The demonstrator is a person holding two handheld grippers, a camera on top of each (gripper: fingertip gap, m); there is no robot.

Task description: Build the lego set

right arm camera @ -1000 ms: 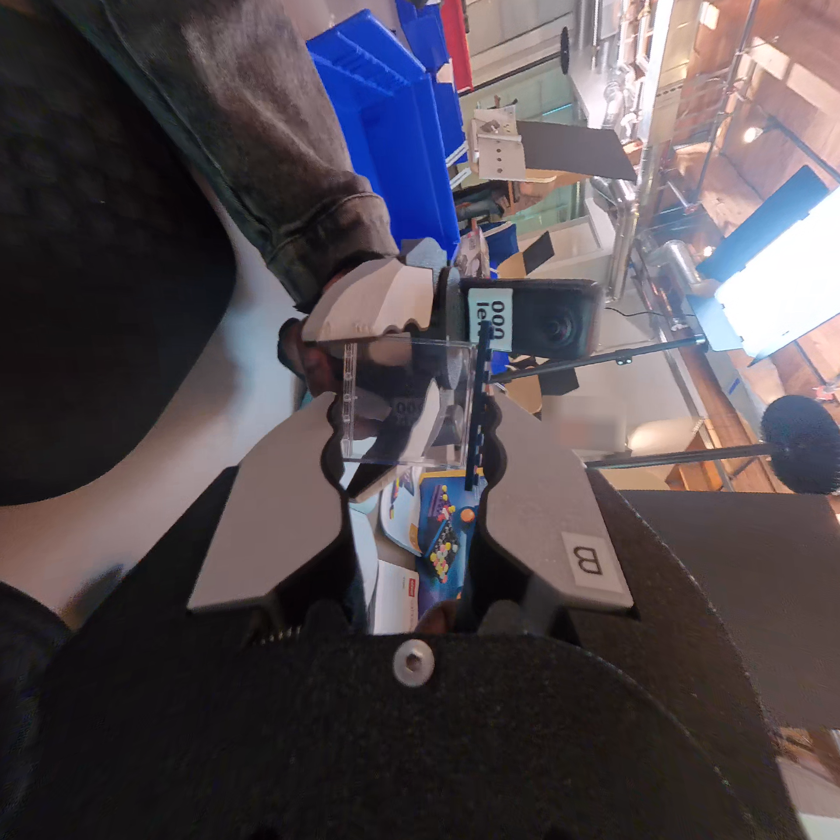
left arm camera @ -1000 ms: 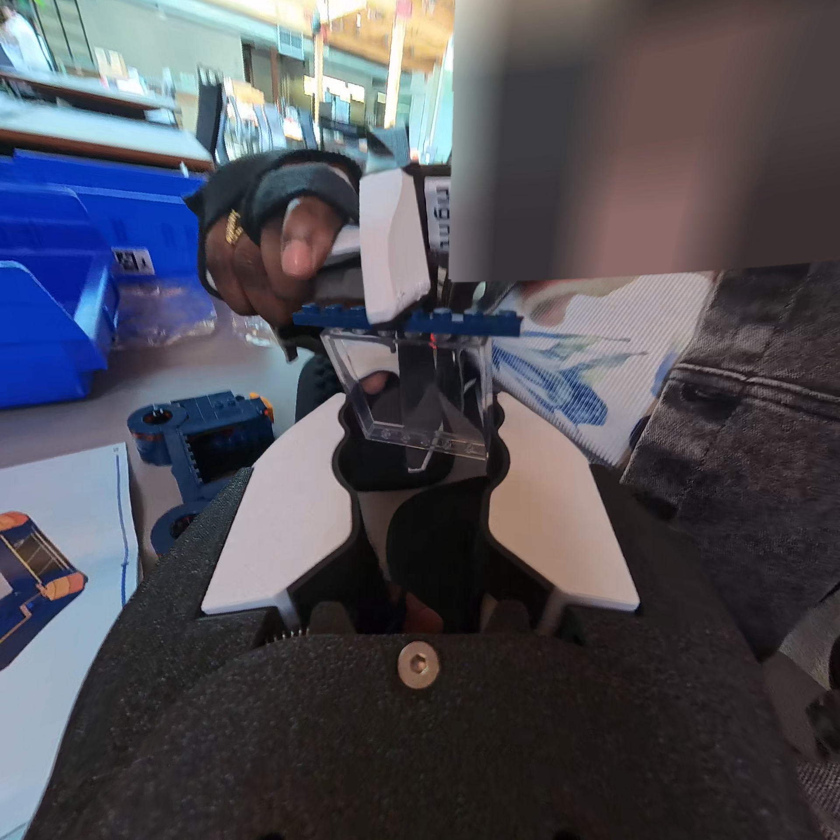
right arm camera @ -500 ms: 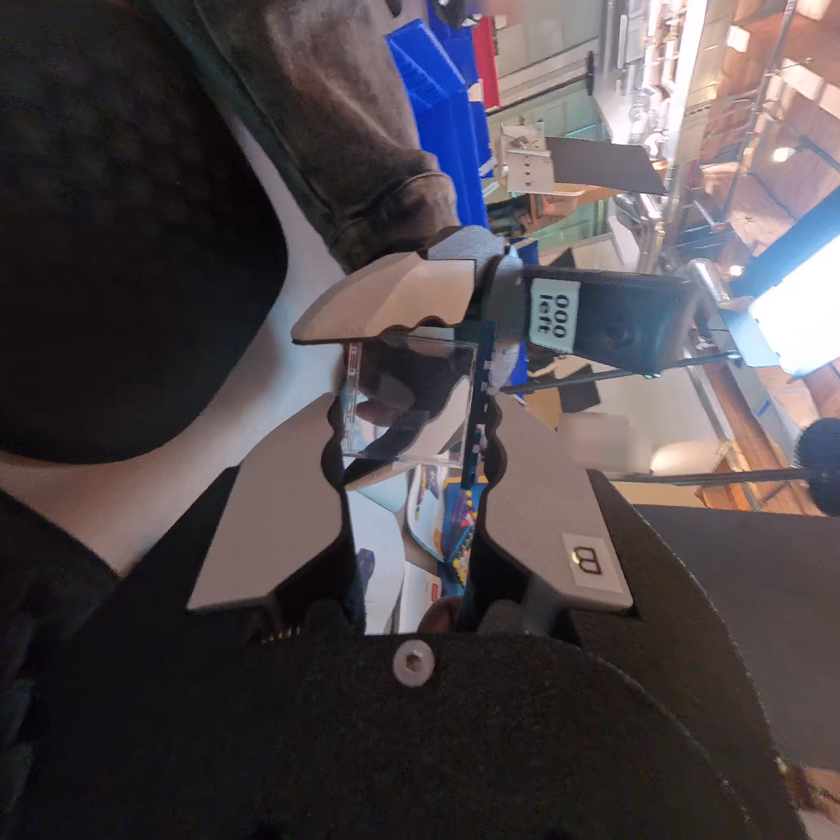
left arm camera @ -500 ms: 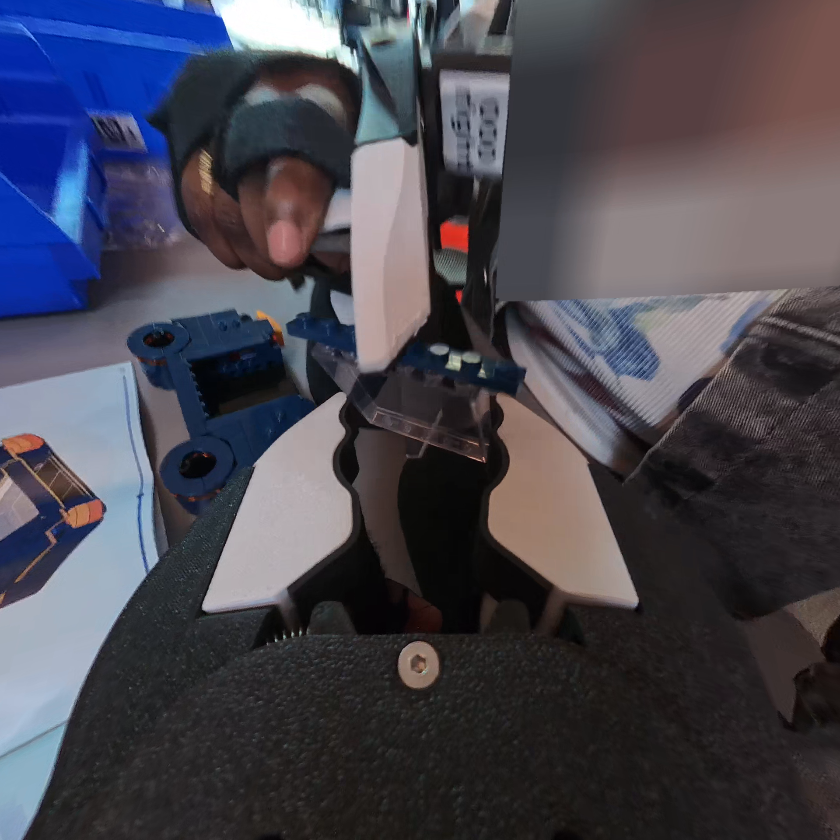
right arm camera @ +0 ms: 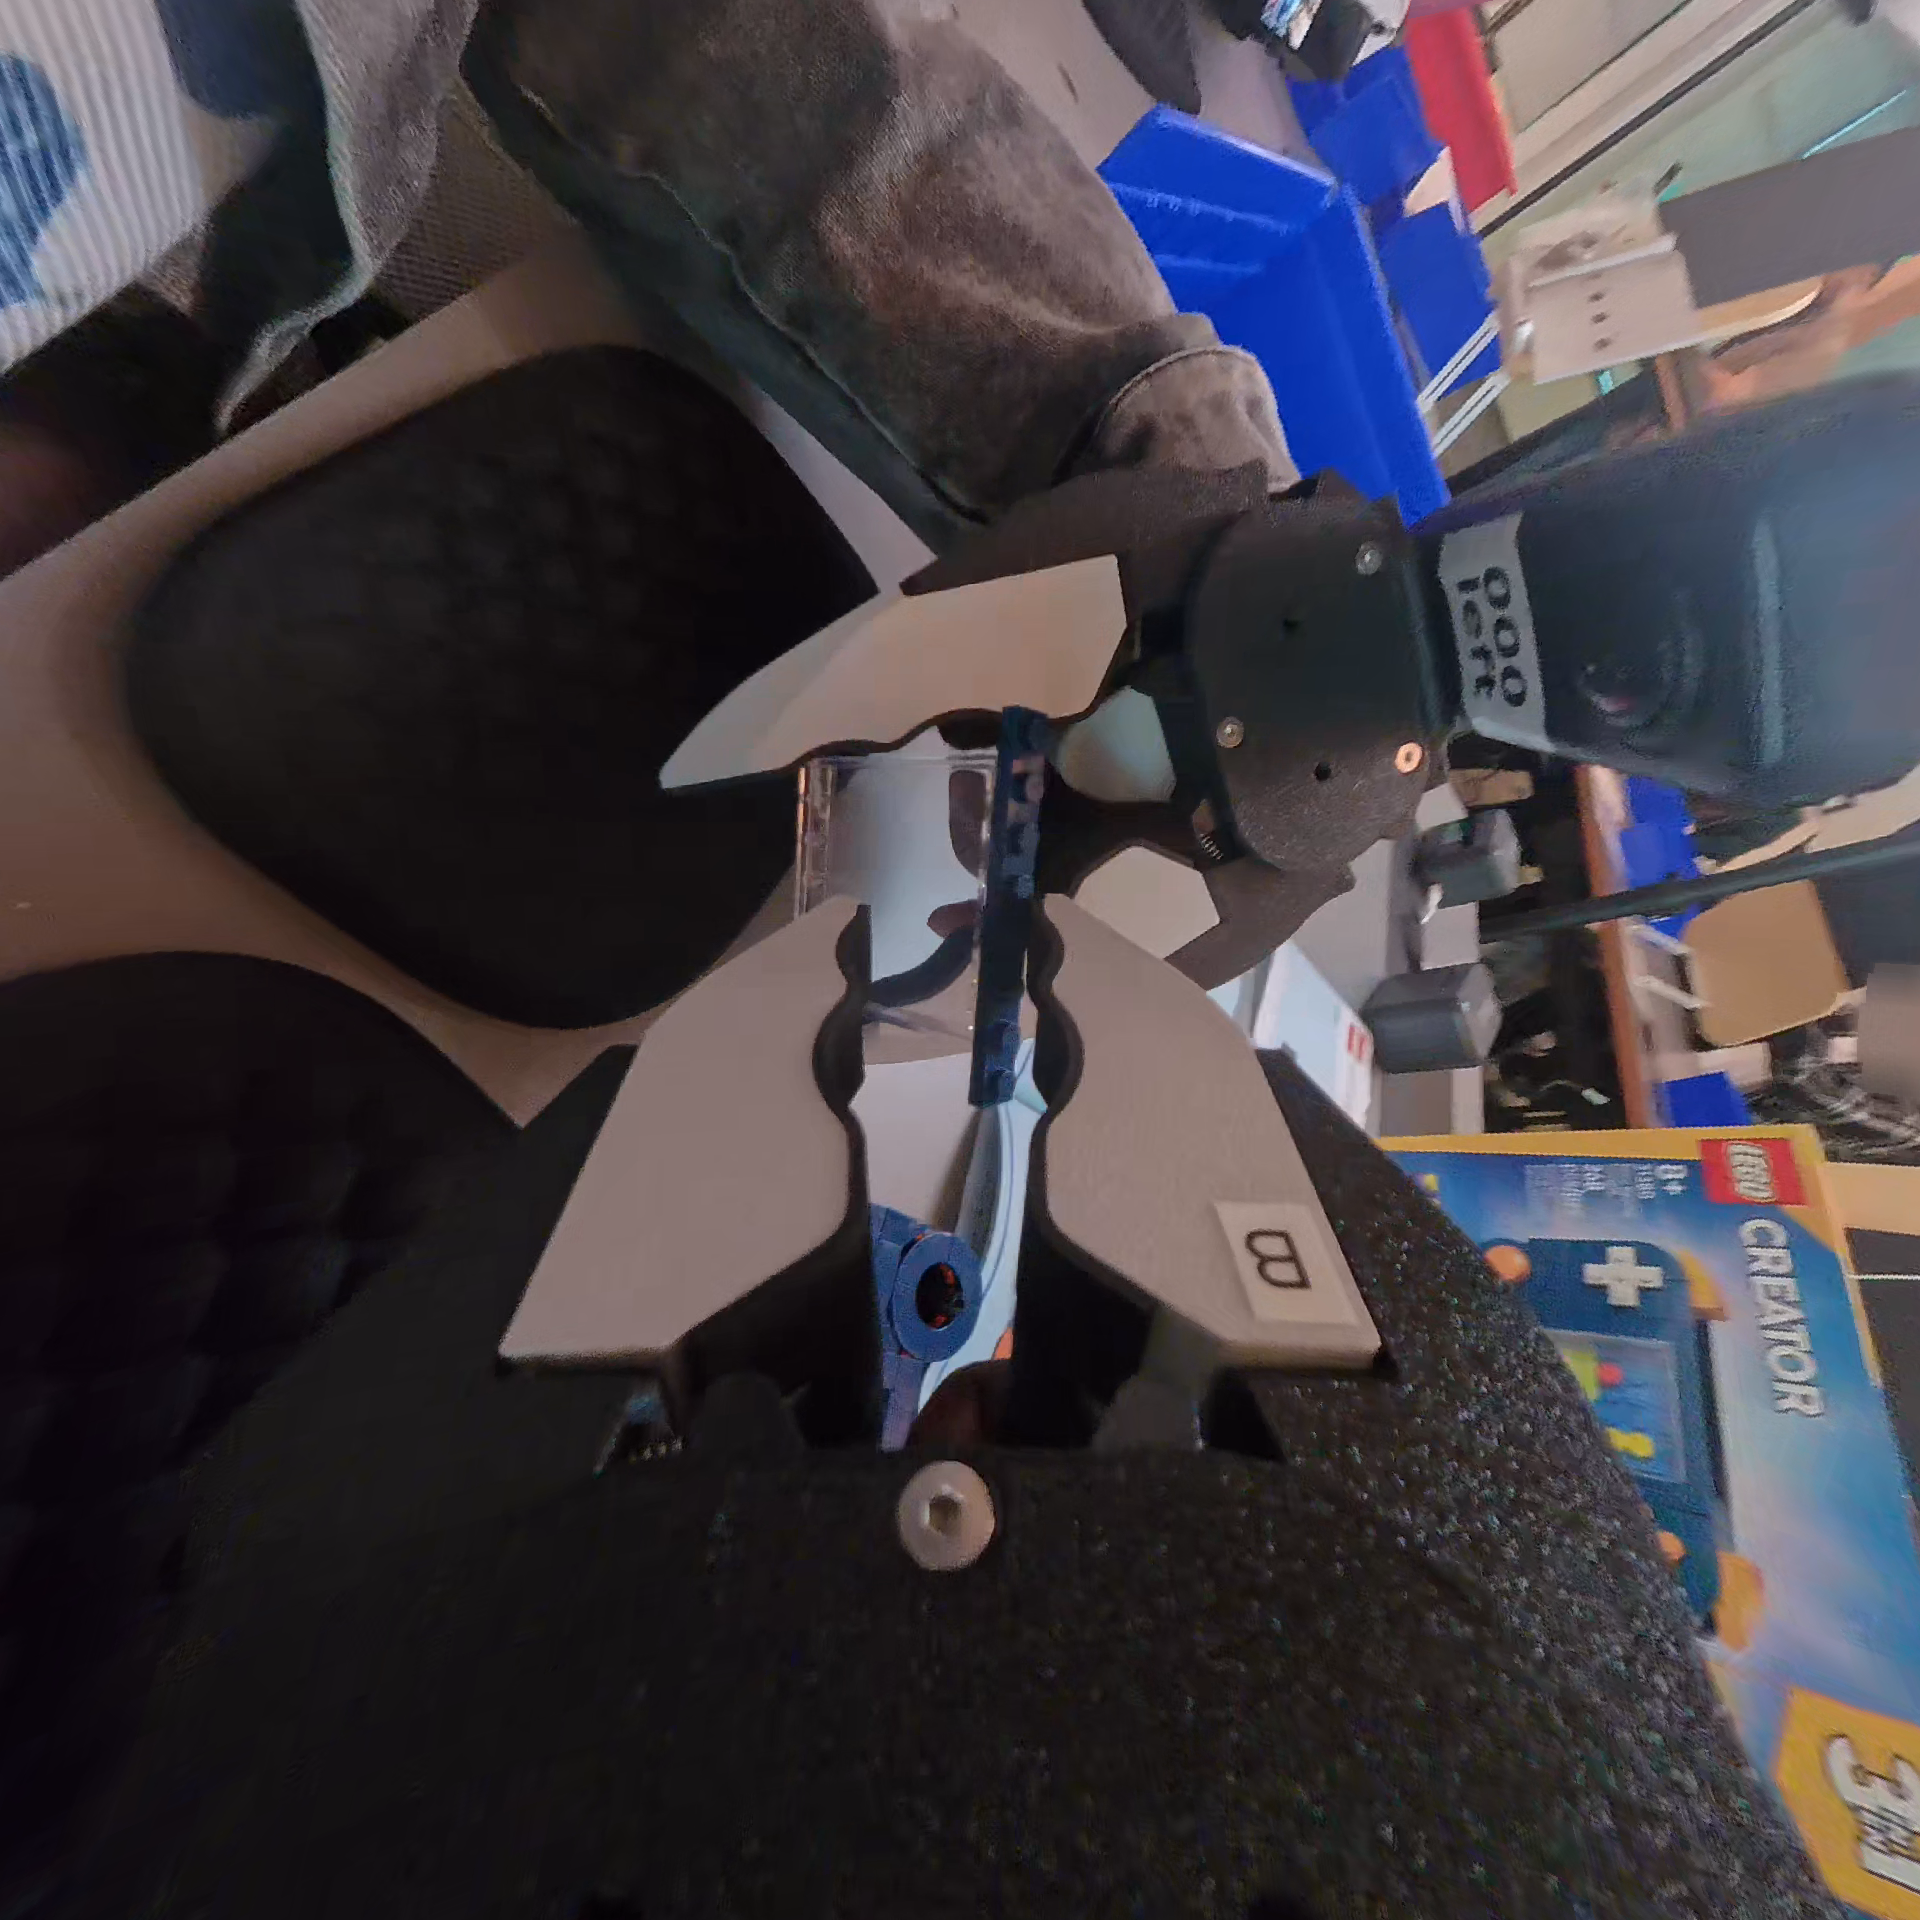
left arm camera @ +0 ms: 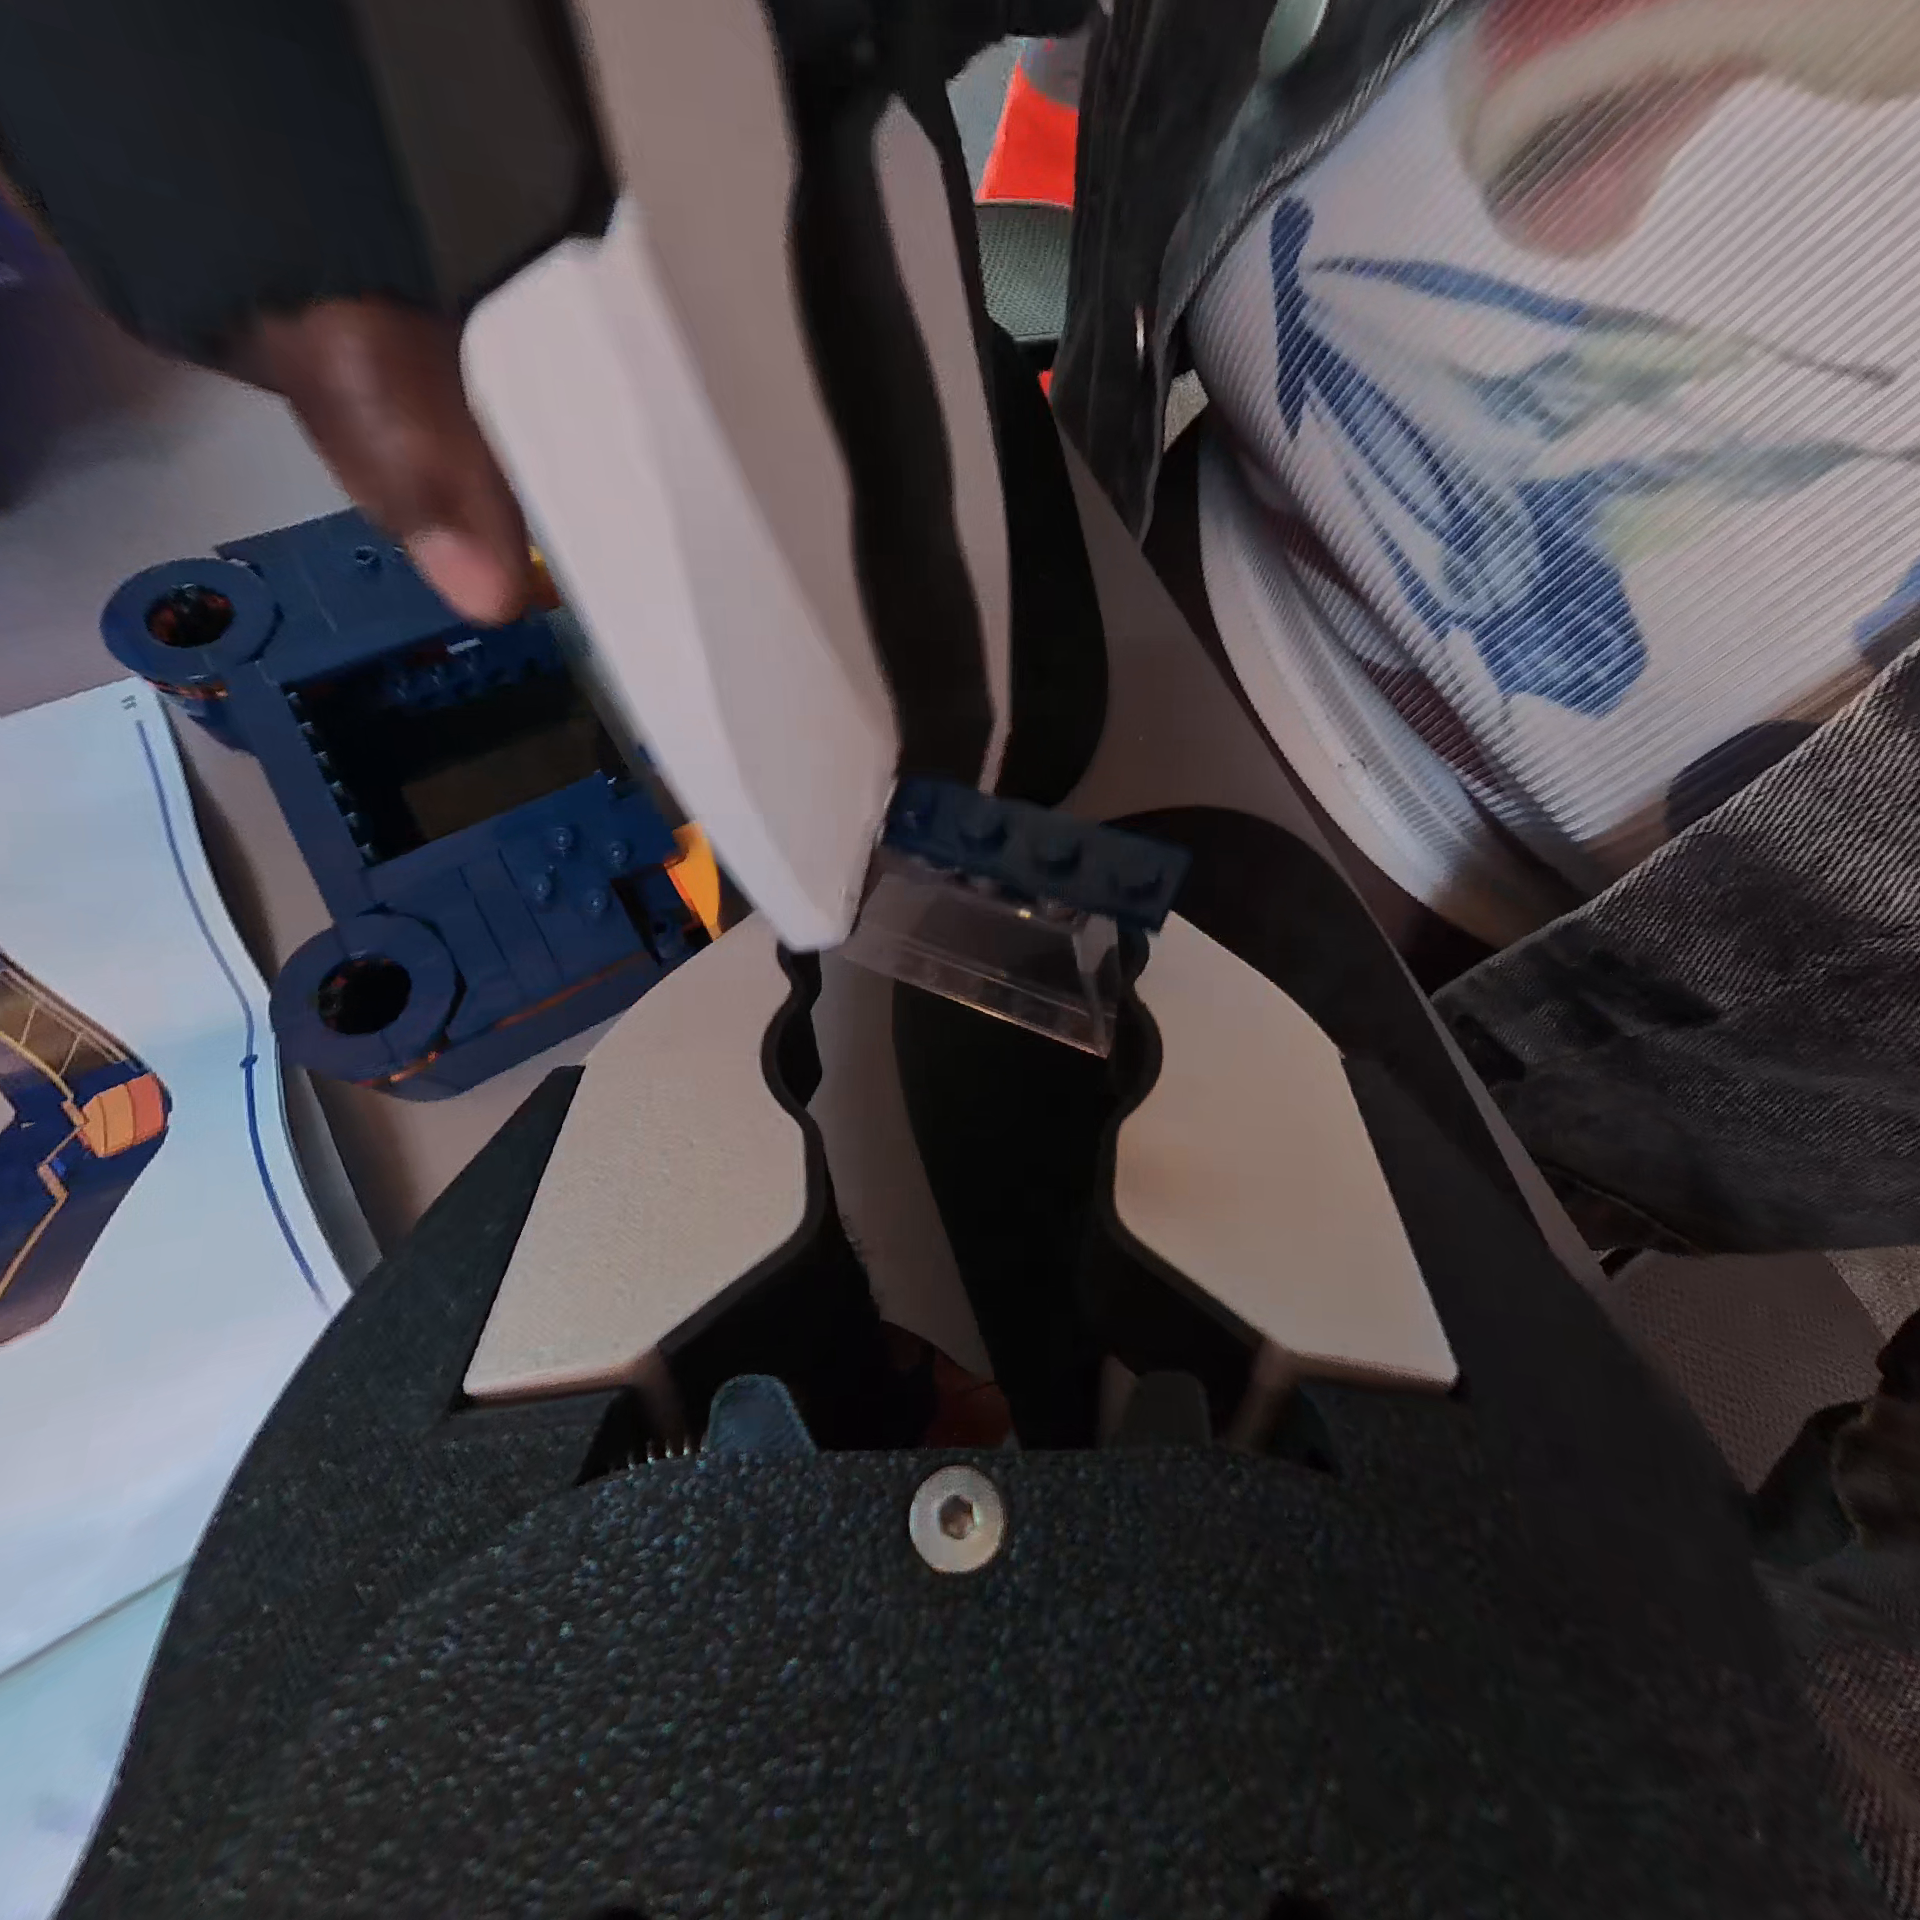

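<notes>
- My right tongs (right arm camera: 940, 1023) grip the clear windscreen piece (right arm camera: 894, 831) and the dark blue plate (right arm camera: 1008, 904) on its top, held up off the counter (left arm camera: 156, 468).
- My left tongs (left arm camera: 966, 997) stand apart; only the right tip seems to touch the clear piece.
- I judge it light, stiff and slick. The thin walls could slip, so hold across plate and base.
- The blue car body (left arm camera: 416, 790) waits far left beside the booklet (left arm camera: 114, 1039).
</notes>
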